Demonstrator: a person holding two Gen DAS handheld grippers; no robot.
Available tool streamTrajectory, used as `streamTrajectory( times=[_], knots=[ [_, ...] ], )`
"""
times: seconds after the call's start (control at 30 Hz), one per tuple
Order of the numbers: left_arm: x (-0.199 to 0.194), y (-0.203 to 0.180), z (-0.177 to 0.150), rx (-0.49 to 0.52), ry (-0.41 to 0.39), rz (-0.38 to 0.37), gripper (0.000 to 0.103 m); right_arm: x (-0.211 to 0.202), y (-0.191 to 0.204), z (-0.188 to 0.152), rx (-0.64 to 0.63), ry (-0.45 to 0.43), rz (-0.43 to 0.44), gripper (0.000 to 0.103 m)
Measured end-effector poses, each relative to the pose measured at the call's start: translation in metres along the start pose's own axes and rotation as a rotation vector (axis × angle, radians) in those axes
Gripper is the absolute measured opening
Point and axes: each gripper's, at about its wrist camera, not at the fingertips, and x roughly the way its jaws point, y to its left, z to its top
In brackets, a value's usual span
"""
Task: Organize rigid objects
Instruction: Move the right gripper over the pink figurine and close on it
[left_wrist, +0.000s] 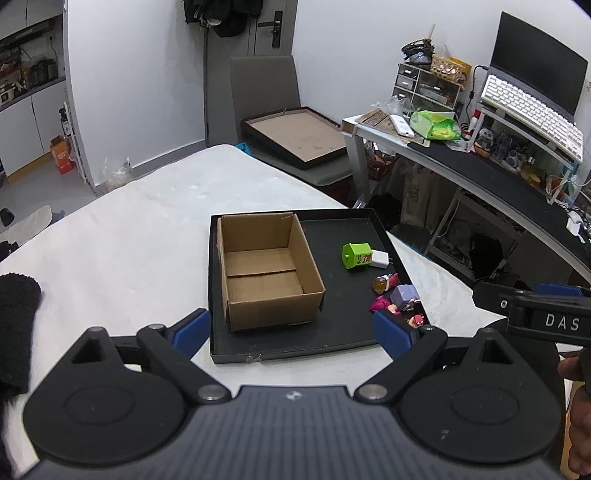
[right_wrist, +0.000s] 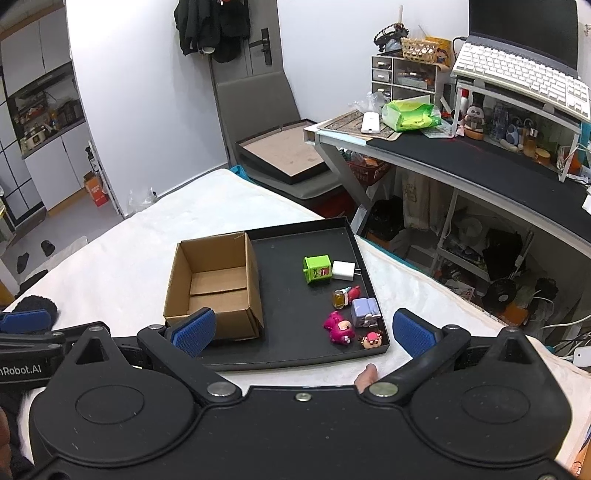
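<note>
A black tray (left_wrist: 295, 350) (right_wrist: 295, 360) lies on a white-covered bed. An empty cardboard box (left_wrist: 266, 266) (right_wrist: 214, 284) stands in its left half. On its right half lie a green block (left_wrist: 356, 256) (right_wrist: 317, 269), a white adapter (left_wrist: 380, 258) (right_wrist: 343, 270), a lilac cube toy (left_wrist: 404, 295) (right_wrist: 365, 312), a magenta figure (right_wrist: 338, 328), a small round-headed figure (right_wrist: 372, 339) and a toy with an amber part (right_wrist: 345, 295). My left gripper (left_wrist: 291, 328) hovers open before the tray's near edge. My right gripper (right_wrist: 304, 328) is open too, above the near edge, holding nothing.
A desk (right_wrist: 461, 155) with a keyboard, drawers and a green bag stands at the right. A grey chair (right_wrist: 273, 122) carrying a flat framed board sits beyond the bed. A dark fuzzy cloth (left_wrist: 16, 325) lies at the left. The other gripper's body (left_wrist: 535, 310) juts in from the right.
</note>
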Motion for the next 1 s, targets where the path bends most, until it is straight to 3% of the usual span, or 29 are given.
streamTrajectory(
  times=[1.0],
  knots=[
    [0.11,0.034,0.033,-0.076,0.184,0.075,0.094,0.116,-0.023,0.025,0.079,0.216,0.027,0.103]
  ],
)
